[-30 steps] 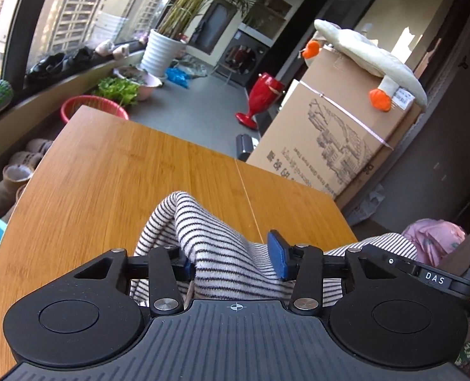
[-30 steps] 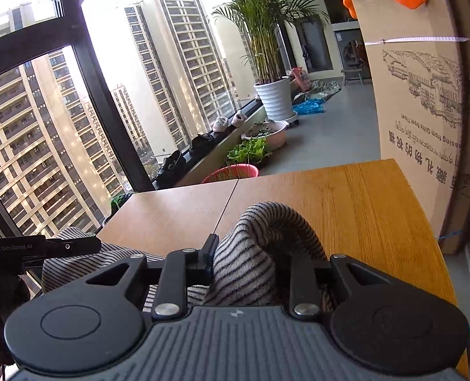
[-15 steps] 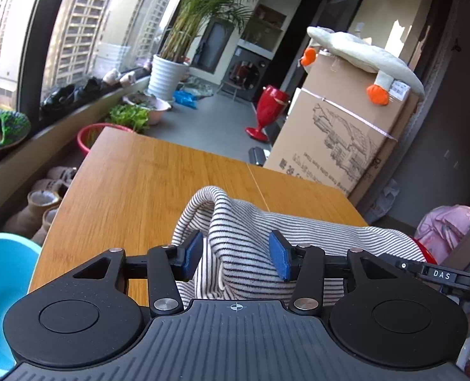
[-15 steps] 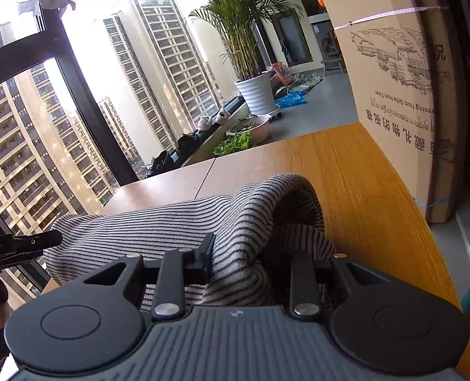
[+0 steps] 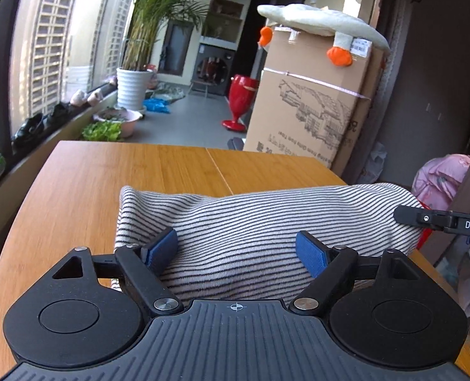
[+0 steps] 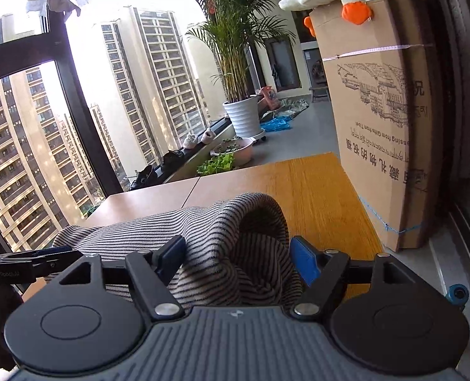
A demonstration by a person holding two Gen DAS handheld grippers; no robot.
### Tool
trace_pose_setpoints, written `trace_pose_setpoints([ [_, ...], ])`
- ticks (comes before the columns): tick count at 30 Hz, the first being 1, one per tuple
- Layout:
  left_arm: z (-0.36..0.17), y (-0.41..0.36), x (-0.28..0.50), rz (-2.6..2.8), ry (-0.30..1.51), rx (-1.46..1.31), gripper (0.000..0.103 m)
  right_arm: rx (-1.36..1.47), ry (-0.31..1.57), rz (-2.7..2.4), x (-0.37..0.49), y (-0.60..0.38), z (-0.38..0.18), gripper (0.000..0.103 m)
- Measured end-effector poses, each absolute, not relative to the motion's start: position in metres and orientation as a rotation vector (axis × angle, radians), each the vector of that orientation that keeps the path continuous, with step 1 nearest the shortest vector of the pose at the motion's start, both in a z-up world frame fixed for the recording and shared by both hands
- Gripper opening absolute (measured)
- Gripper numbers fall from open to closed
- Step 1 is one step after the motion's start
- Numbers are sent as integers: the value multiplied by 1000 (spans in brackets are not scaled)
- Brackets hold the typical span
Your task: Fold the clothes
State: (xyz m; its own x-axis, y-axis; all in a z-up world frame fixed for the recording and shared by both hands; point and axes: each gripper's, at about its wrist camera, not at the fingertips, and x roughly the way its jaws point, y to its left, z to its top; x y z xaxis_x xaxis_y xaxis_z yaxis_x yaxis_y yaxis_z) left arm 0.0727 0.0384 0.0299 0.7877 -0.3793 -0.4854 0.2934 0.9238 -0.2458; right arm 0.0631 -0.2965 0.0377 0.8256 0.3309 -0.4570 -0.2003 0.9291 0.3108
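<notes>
Here one striped garment [image 5: 266, 219] lies folded on the wooden table [image 5: 108, 174], near the table's close edge and stretched across it from side to side. Two grippers sit over it, one at each end. The left gripper [image 5: 236, 249] has just been opening; its two blue pads [image 5: 309, 257] stand wide apart with the cloth lying flat between them, and they do not pinch it. The right gripper [image 6: 236, 258] has just been opening as well; a raised loop of the garment [image 6: 235, 244] bulges between its two pads [image 6: 303, 262], which sit beside the cloth without squeezing it. In the left view the tip of the right gripper shows at the garment's far right end.

Beyond the table stands one tall cardboard box [image 5: 311, 108] with one white plush goose [image 5: 317, 22] draped across its top. Further beyond the table, by the window, is one palm [image 5: 158, 16] in a white ribbed pot [image 5: 132, 87], one red vase [image 5: 240, 101] on the floor, and one pink basin [image 5: 120, 120] beside some leafy greens [image 5: 103, 131]
</notes>
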Motion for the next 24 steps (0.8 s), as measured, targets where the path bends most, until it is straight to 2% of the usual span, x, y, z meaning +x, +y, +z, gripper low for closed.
trace_pose_setpoints([
  [2, 28, 41, 73, -368, 555, -182, 87, 297, 576, 323, 64, -298, 30, 70],
  [3, 27, 43, 75, -368, 555, -192, 87, 302, 597, 337, 65, -296, 26, 63],
  [6, 27, 44, 76, -365, 555, -200, 91, 244, 578, 324, 65, -284, 28, 49],
  [9, 25, 46, 74, -362, 554, -191, 93, 179, 506, 357, 72, -276, 48, 46],
  [11, 24, 49, 73, -360, 553, -194, 93, 110, 470, 373, 79, -269, 58, 45],
  [14, 22, 50, 71, -359, 550, -185, 93, 70, 550, 335, 102, -266, 32, 46],
  [15, 21, 50, 70, -358, 547, -177, 93, 91, 583, 323, 109, -269, 20, 49],
  [18, 19, 49, 68, -345, 544, -150, 93, 209, 575, 336, 106, -283, 11, 50],
  [21, 19, 51, 67, -334, 544, -161, 94, 187, 579, 318, 98, -280, 12, 60],
  [24, 27, 54, 65, -308, 546, -209, 94, 176, 589, 312, 92, -278, 12, 62],
])
